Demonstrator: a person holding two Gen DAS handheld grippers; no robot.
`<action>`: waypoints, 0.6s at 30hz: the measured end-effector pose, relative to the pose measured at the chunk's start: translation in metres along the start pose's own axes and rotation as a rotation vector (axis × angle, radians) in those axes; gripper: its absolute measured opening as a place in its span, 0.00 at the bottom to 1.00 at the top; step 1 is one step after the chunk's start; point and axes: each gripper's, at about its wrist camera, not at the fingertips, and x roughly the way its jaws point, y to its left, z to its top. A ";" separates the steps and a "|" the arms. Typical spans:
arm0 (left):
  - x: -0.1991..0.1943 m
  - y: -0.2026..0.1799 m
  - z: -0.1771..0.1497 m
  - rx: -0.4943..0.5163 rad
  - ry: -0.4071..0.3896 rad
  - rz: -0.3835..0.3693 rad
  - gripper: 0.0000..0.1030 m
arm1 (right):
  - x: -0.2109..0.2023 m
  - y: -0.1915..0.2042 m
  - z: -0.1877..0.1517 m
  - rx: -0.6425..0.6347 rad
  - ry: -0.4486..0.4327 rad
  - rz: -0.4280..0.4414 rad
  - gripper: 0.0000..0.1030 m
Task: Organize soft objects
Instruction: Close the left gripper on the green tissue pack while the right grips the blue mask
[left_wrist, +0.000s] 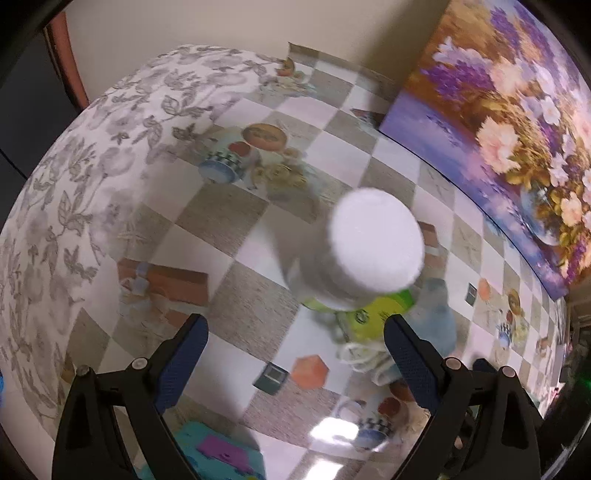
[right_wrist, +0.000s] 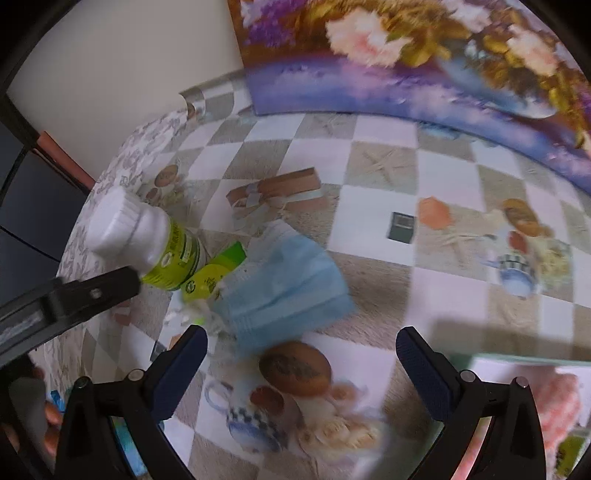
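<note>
A blue face mask (right_wrist: 284, 284) lies on the checkered tablecloth (right_wrist: 384, 155); in the left wrist view only its edge (left_wrist: 439, 314) shows behind the bottle. A white bottle with a white cap (left_wrist: 376, 243) and green label stands tilted beside the mask, also in the right wrist view (right_wrist: 147, 243). A small green packet (right_wrist: 218, 273) lies between bottle and mask. My left gripper (left_wrist: 295, 354) is open just in front of the bottle, and one of its fingers (right_wrist: 92, 291) reaches the bottle's base. My right gripper (right_wrist: 301, 365) is open and empty, just short of the mask.
A floral painting (right_wrist: 424, 55) leans against the wall at the back of the table. A teal item with a purple patch (left_wrist: 218, 454) lies at the near edge. A pink soft thing (right_wrist: 557, 406) and a teal edge (right_wrist: 517, 358) sit at the right.
</note>
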 end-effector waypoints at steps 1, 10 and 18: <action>0.000 0.003 0.001 -0.007 -0.002 0.002 0.93 | 0.006 -0.001 0.003 0.013 0.009 -0.001 1.00; 0.004 0.011 0.004 -0.027 -0.003 -0.005 0.93 | 0.023 0.007 0.011 0.006 0.013 0.020 0.84; 0.003 0.003 0.003 -0.002 0.004 -0.017 0.93 | 0.015 -0.001 0.008 0.035 0.001 0.086 0.42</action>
